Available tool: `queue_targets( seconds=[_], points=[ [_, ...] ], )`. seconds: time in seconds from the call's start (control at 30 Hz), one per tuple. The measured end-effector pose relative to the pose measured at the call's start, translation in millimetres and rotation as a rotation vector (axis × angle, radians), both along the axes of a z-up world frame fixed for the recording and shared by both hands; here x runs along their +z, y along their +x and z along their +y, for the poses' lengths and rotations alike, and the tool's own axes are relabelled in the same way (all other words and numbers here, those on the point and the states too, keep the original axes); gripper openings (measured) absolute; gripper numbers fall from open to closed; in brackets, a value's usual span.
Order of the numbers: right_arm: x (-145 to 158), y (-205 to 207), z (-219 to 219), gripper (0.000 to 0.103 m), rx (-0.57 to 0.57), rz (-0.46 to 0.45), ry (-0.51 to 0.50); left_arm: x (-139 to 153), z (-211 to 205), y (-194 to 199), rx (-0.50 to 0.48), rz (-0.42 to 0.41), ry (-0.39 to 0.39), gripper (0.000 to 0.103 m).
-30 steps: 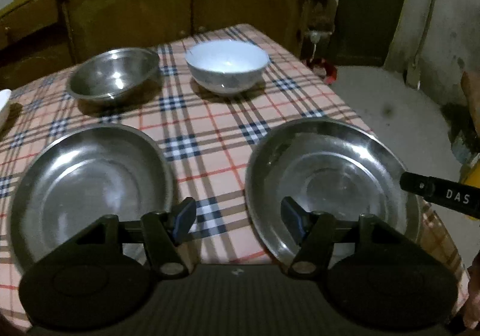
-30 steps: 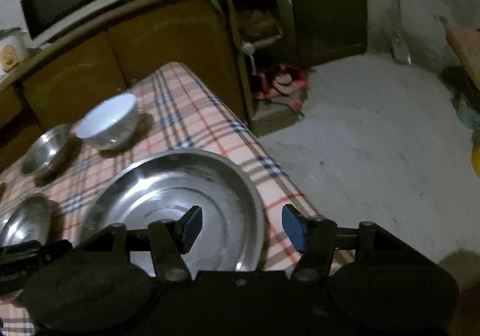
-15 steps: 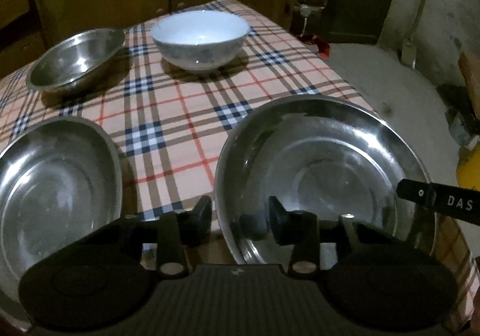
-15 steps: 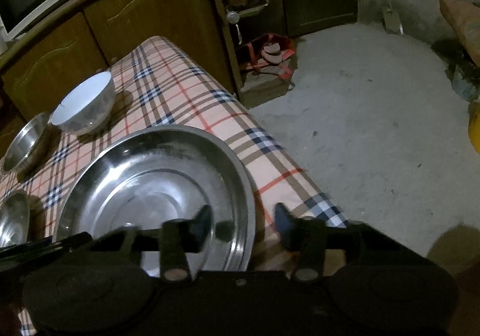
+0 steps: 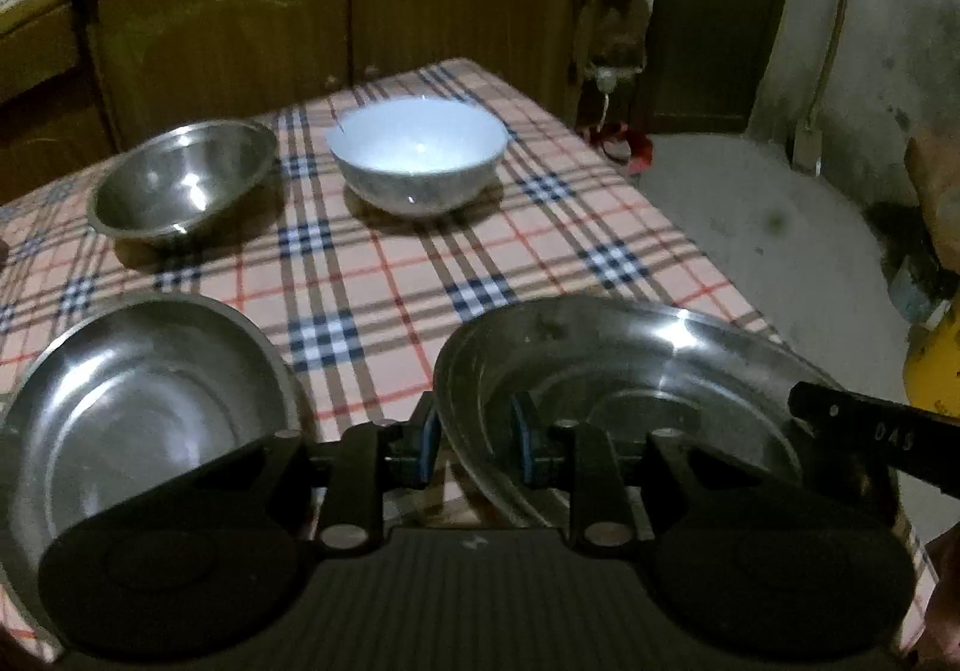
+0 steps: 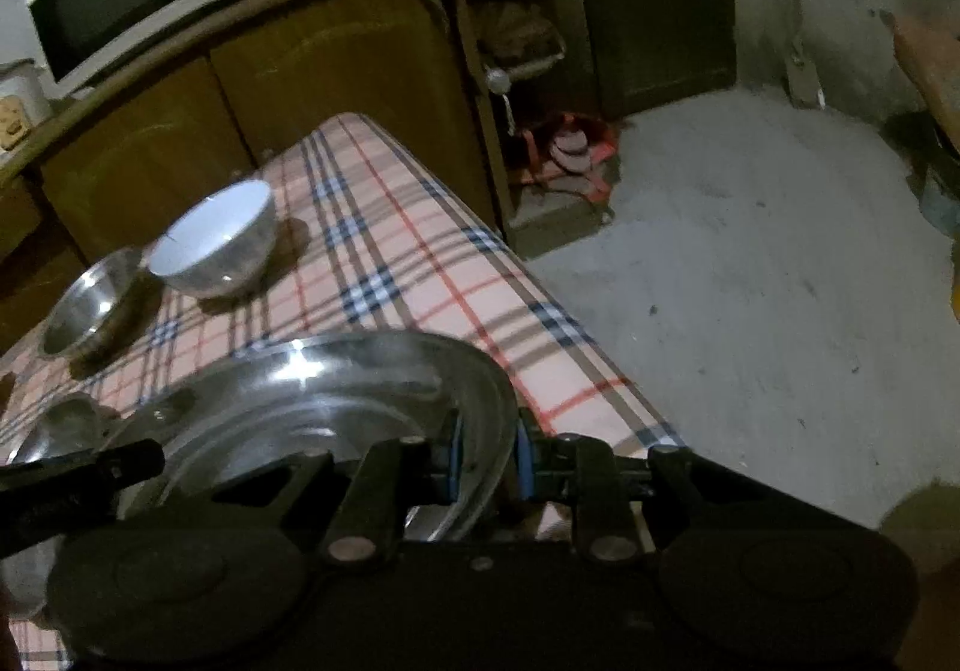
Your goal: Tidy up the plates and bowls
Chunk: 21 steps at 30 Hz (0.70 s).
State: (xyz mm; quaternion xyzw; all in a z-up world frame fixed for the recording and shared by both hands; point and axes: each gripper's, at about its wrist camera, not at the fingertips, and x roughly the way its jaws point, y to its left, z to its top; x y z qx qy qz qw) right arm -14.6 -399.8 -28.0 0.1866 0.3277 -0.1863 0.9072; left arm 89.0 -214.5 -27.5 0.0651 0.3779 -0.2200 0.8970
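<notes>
The left tongs (image 5: 474, 446) and the right tongs (image 6: 489, 458) are closing on opposite edges of the same steel plate (image 5: 630, 371), pads pinching its rim. It sits tilted at the near corner of the checked tabletop (image 5: 372, 281), beside another steel plate (image 5: 138, 401).

The bench (image 5: 384, 275) wears a plaid cloth; on it rest a steel bowl (image 5: 183, 185) and a white bowl (image 5: 417, 155) at the far end, and a steel plate (image 5: 138, 419) near the front left
</notes>
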Motion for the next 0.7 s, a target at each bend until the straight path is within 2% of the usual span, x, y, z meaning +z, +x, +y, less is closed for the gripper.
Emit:
queue_targets(
  seconds=[0.47,0.7],
  points=[
    [30.5,-11.5,37.0,0.025,0.084,-0.076,-0.063,29.7,40.7,-22.7,0.05,-0.073,-0.058,0.025],
    [42.1,-1.8,74.1,0.025,0.157,-0.097,-0.099,43.7,75.7,-31.1,0.11,-0.135,-0.07,0.026]
  ],
)
